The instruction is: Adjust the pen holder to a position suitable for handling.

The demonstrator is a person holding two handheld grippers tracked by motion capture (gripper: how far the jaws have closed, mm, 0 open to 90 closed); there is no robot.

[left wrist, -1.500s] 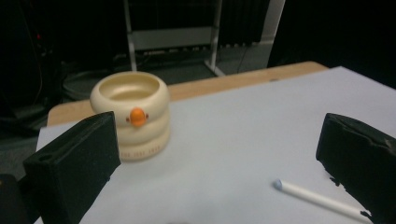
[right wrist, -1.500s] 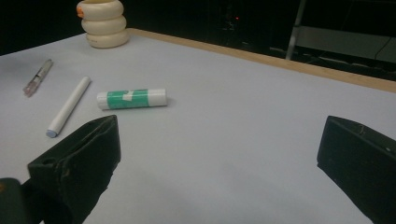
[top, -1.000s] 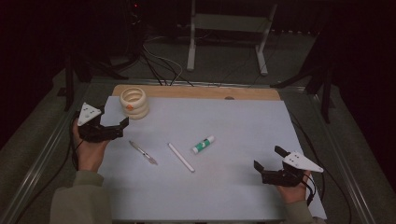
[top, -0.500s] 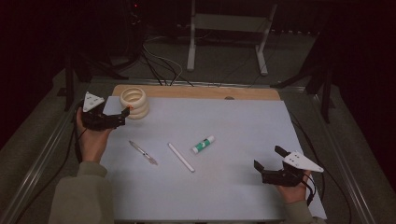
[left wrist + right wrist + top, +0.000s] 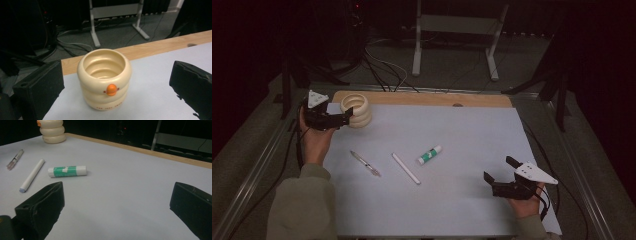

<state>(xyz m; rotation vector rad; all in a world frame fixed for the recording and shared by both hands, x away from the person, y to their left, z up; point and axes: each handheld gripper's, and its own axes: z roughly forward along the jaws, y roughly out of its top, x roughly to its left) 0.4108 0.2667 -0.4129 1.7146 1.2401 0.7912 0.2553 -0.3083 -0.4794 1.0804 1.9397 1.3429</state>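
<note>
A cream ribbed cup (image 5: 356,111) with a small orange knob (image 5: 111,89) stands upright at the far left corner of the white mat (image 5: 472,130). My left gripper (image 5: 343,118) is open just left of the cup; in the left gripper view the cup (image 5: 105,77) stands a little beyond the wide-apart jaws of that gripper (image 5: 116,75). On the mat's middle lie a pen (image 5: 365,163), a white marker (image 5: 406,168) and a green-and-white glue stick (image 5: 430,155). My right gripper (image 5: 498,169) rests open at the near right with nothing in it; from it (image 5: 117,202) I see the glue stick (image 5: 67,171), the marker (image 5: 32,175), the pen (image 5: 15,159) and the cup (image 5: 52,131).
A wooden table edge (image 5: 422,98) runs along the mat's far side. Beyond it are a metal stand (image 5: 452,30) and cables (image 5: 382,65) on the floor. Metal rails (image 5: 257,170) flank the table on both sides.
My left gripper has moved away from the person and up to the cup. The right gripper and the things on the mat have stayed put.
</note>
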